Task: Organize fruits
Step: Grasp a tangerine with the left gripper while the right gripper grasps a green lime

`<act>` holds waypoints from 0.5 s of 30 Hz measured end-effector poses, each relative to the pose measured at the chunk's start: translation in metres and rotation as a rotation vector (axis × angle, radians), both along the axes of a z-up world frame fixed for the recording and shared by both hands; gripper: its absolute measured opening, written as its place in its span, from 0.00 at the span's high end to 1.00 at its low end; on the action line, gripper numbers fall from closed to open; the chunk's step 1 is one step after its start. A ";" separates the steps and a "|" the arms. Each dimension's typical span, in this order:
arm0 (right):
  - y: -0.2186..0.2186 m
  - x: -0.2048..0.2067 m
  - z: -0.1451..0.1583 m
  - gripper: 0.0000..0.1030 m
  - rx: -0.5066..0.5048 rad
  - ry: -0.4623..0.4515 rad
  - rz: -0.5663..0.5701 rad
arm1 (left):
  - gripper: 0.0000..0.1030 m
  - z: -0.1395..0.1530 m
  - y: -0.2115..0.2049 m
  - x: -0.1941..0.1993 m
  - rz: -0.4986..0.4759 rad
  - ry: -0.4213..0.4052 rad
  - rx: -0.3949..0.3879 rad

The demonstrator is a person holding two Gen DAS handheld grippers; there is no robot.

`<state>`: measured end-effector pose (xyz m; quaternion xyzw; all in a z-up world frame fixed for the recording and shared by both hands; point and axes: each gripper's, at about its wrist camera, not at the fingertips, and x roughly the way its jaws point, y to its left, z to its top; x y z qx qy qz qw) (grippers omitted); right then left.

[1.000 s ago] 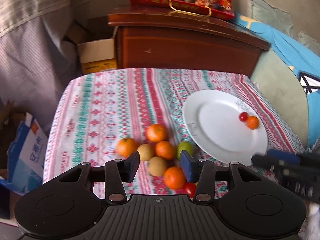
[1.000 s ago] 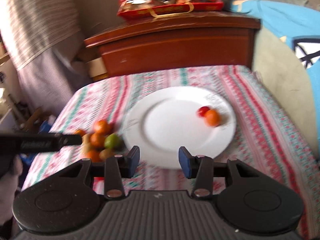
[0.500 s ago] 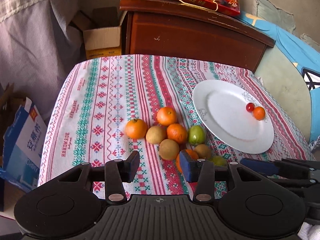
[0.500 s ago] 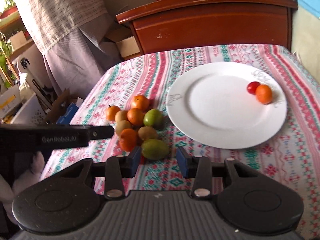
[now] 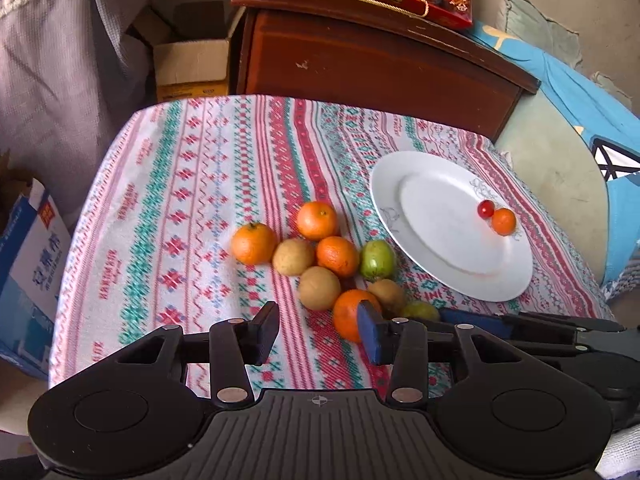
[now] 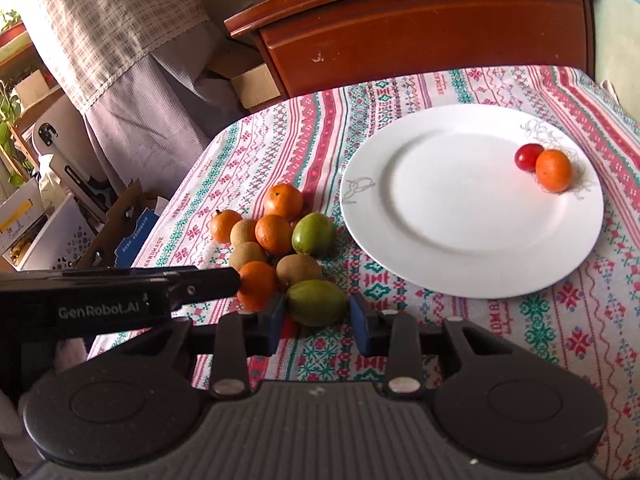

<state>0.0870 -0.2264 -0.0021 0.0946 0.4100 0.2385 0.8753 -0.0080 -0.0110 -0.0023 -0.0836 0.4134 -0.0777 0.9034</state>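
Lettering "GenRobot.AI" marks the left gripper (image 6: 224, 286); both it and right gripper (image 6: 318, 318) gape, empty.

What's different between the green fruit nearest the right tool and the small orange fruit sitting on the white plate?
The green fruit is oval and looks larger; the small orange fruit is round. The green fruit lies on the tablecloth at the edge of the fruit pile, between the open jaws of the right gripper; the orange fruit sits on the plate beside a red cherry tomato. Neither is gripped.
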 end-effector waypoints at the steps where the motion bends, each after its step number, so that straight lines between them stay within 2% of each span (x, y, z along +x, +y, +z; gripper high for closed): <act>1: -0.001 -0.001 0.001 0.66 -0.009 -0.006 -0.004 | 0.61 -0.001 -0.001 0.000 -0.007 0.000 -0.001; 6: -0.009 -0.009 0.007 0.66 -0.062 -0.048 -0.018 | 0.61 -0.006 -0.008 0.001 -0.028 -0.005 -0.011; 15: -0.011 -0.015 0.004 0.66 -0.094 -0.056 -0.012 | 0.60 -0.013 -0.016 0.005 -0.033 -0.016 -0.007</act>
